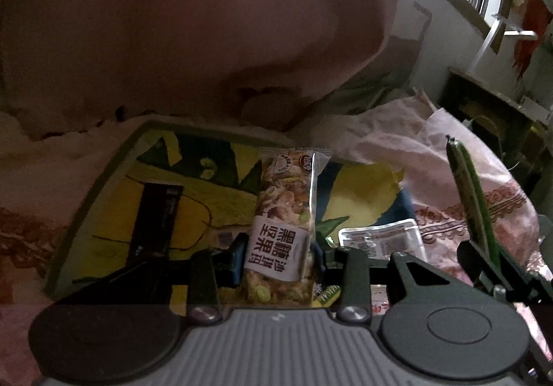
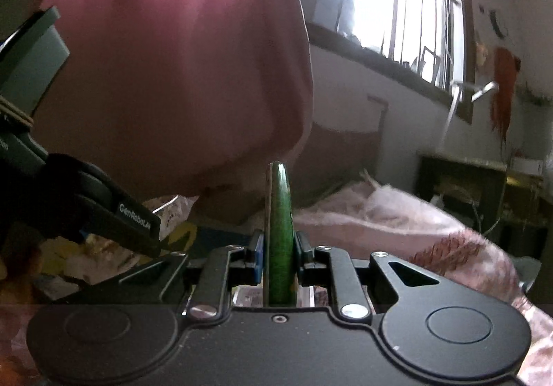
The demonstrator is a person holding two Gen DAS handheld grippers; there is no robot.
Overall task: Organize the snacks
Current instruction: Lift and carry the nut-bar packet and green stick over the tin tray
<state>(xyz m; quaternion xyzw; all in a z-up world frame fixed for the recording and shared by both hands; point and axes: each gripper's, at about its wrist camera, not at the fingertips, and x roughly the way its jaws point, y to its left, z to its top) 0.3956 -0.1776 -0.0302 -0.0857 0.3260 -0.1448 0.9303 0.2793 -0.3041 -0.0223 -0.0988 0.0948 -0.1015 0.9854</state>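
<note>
Both tools loaded: your left tool (image 1: 278, 259) clamps the nut bar (image 1: 288, 223) above the yellow tray (image 1: 103, 178) on the bed, your right tool (image 2: 278, 256) pinches the green stick snack (image 2: 279, 233) upright; mid-sorting, next lower each into place, then release

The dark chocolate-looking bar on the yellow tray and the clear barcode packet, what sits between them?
In the left wrist view, the nut snack bar held in the left tool stands between the dark bar and the clear packet.
</note>
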